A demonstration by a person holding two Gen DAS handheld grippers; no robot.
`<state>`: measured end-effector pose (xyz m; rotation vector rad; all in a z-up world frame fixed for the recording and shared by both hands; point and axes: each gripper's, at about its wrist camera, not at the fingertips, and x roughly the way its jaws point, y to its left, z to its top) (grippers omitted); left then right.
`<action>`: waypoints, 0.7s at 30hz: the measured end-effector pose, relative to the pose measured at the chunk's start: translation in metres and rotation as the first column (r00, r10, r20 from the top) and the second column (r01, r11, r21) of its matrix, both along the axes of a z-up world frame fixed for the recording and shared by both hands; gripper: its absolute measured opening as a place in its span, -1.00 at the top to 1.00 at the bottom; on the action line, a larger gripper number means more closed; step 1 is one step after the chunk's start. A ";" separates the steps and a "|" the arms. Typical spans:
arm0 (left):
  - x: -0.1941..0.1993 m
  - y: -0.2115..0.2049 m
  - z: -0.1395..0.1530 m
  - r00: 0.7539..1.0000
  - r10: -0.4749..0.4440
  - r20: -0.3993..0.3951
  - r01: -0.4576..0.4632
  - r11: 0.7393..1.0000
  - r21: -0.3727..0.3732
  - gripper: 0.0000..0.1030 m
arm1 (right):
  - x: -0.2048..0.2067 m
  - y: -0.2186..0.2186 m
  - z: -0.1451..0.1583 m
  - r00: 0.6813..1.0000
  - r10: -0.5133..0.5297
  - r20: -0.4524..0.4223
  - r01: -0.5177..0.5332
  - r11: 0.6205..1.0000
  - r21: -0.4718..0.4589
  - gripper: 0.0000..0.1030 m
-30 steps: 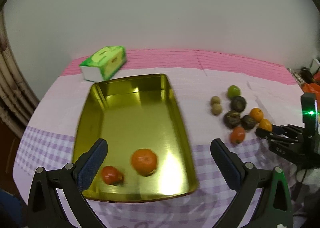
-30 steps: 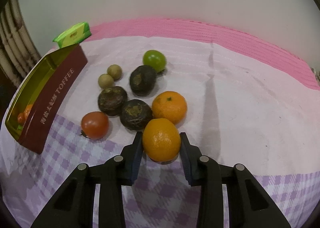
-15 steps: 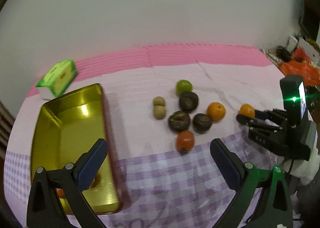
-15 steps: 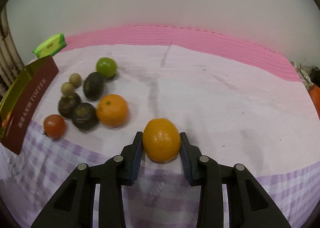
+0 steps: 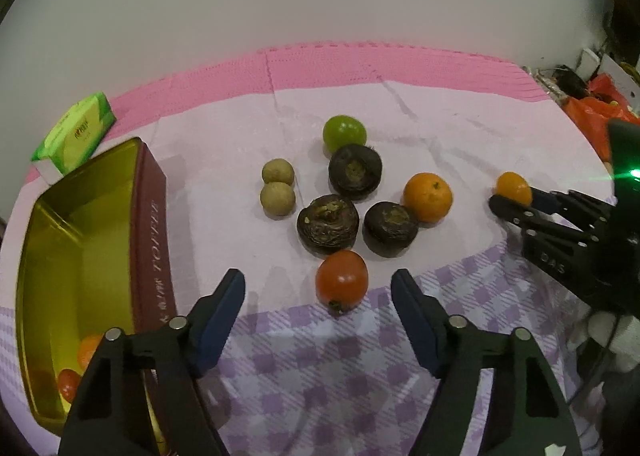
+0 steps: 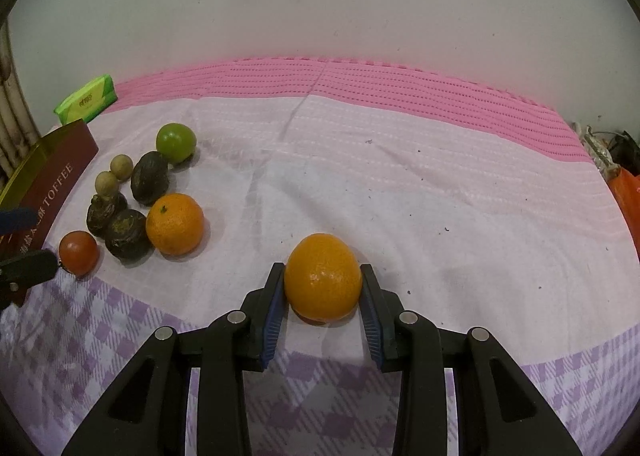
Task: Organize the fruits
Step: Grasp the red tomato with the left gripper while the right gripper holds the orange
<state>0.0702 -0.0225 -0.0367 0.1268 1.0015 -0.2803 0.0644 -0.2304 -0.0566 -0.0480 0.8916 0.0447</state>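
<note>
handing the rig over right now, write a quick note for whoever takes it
Right hand-held gripper: shut on an orange, low over the cloth, apart from the pile.
Left hand-held gripper: open and empty, aimed at the red tomato just ahead of its fingers.
Tin: on the left, holds an orange fruit and a small red one at its near end.
On the cloth: green fruit, two tan fruits, three dark fruits, another orange, the tomato.
Done: two fruits are in the tin.
Left: likely drop the held orange in the tin, then sort the rest.
</note>
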 end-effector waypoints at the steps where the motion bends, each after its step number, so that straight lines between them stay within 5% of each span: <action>1: 0.002 0.000 -0.002 1.000 0.003 -0.011 -0.003 1.000 -0.003 -0.21 | 0.000 0.000 0.000 1.000 0.000 0.000 0.000 1.000 0.000 0.29; 14: 0.013 -0.005 -0.019 0.998 0.019 -0.055 -0.019 1.000 -0.005 0.44 | 0.000 0.001 0.000 1.000 -0.001 0.000 0.001 1.000 0.003 0.28; 21: 0.007 0.007 -0.017 0.997 0.054 -0.062 -0.057 0.998 -0.041 0.44 | 0.000 0.001 0.000 1.000 -0.001 0.000 0.001 1.000 0.003 0.28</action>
